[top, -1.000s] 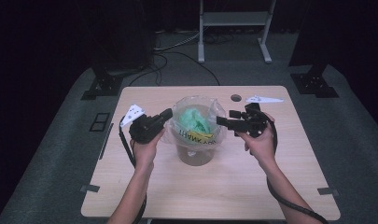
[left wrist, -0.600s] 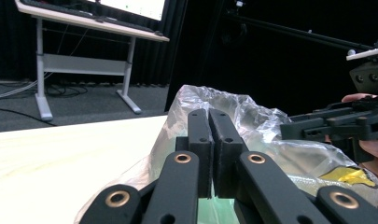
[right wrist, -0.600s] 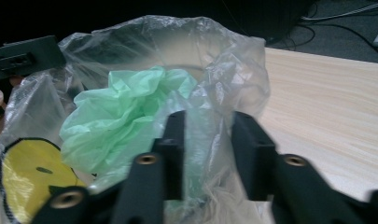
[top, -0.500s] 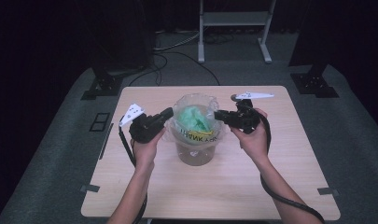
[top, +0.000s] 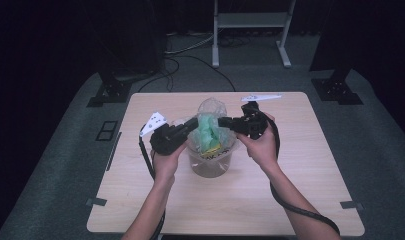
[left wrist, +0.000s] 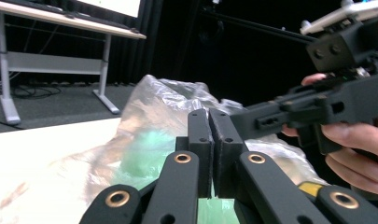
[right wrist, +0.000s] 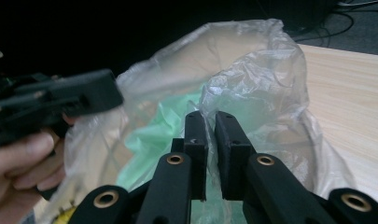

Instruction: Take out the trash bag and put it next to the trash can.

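Plastic bag: lines the bucket, lifted between both tools, presumably to bunch its mouth.
Left hand-held gripper: jaws together on bag film.
Right hand-held gripper: jaws slightly apart, film between; grip uncertain.

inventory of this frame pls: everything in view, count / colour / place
table: 1, light wood, centre, on grey floor
bin: 1, clear plastic, table middle
bag: 1, clear plastic, lining the bin, top bunched up above it
green crumpled material: 1 bunch, green, inside the bag
yellow item: 1, yellow, low in the bag, unclear what
white frame: 1, white, floor beyond table
left gripper: 1, black, jaws together at the bag
right gripper: 1, black, narrow gap, bag film at the jaws
hands: 2, one per gripper, forearms enter from bottom
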The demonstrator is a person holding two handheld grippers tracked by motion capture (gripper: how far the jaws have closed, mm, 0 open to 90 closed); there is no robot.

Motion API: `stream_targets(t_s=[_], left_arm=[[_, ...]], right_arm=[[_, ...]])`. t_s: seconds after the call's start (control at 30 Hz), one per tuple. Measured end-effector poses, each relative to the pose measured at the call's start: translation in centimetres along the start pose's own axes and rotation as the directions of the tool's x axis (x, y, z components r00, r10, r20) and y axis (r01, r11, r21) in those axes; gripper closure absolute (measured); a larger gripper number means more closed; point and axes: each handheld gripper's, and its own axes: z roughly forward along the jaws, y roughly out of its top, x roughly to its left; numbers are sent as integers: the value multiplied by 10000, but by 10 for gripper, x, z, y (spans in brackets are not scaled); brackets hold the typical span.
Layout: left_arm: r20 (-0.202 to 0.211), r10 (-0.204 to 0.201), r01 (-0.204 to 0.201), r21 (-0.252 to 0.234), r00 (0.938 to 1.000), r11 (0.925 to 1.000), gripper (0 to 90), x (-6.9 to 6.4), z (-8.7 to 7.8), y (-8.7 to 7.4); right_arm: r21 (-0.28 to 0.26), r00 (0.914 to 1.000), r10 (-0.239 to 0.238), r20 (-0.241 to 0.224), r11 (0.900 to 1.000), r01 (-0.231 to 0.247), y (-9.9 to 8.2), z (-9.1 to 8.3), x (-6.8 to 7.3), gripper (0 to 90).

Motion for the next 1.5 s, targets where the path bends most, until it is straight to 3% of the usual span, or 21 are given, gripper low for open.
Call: stream_targets(t_s=[0.23,0.4,0.53,0.73,0.87,1.0,1.03,1.17,1.3,1.5], left_arm=[[152,329,-333,233,9993,9992,883,-9,6,-3],[197,500,-507,403,9986,9979,883,-13,9,-5],[262,480,-491,418,9985,9979,883,-15,11,-7],[367,522,-541,504,9980,9973,883,-17,13,-8],[414,556,-577,537,9976,9969,883,-19,14,-10],[449,622,-647,555,9971,9964,883,-21,14,-10],[457,657,-682,554,9968,9961,883,-21,14,-11],[605,621,-658,617,9962,9959,861,-20,13,-11],[940,458,-521,657,9945,9965,756,-20,9,-10],[1147,582,-671,749,9917,9949,610,-21,-2,-7]], right_arm=[[-136,9962,575,-651,9982,-585,8,9,2,845],[-232,9887,1017,-1100,9942,-1048,11,12,1,840],[-448,9763,1465,-1593,9868,-1554,10,12,-2,756],[-325,9666,1678,-1937,9836,-1772,10,17,-3,645],[-202,9682,1702,-1836,9840,-1768,11,20,0,596],[19,9774,1509,-1481,9883,-1523,11,25,4,587],[129,9828,1401,-1206,9901,-1396,12,27,6,641],[501,9887,1187,-910,9922,-1145,12,29,7,807],[705,9929,958,-700,9934,-909,10,29,7,853],[573,9864,1372,-908,9895,-1323,6,26,-1,865]])
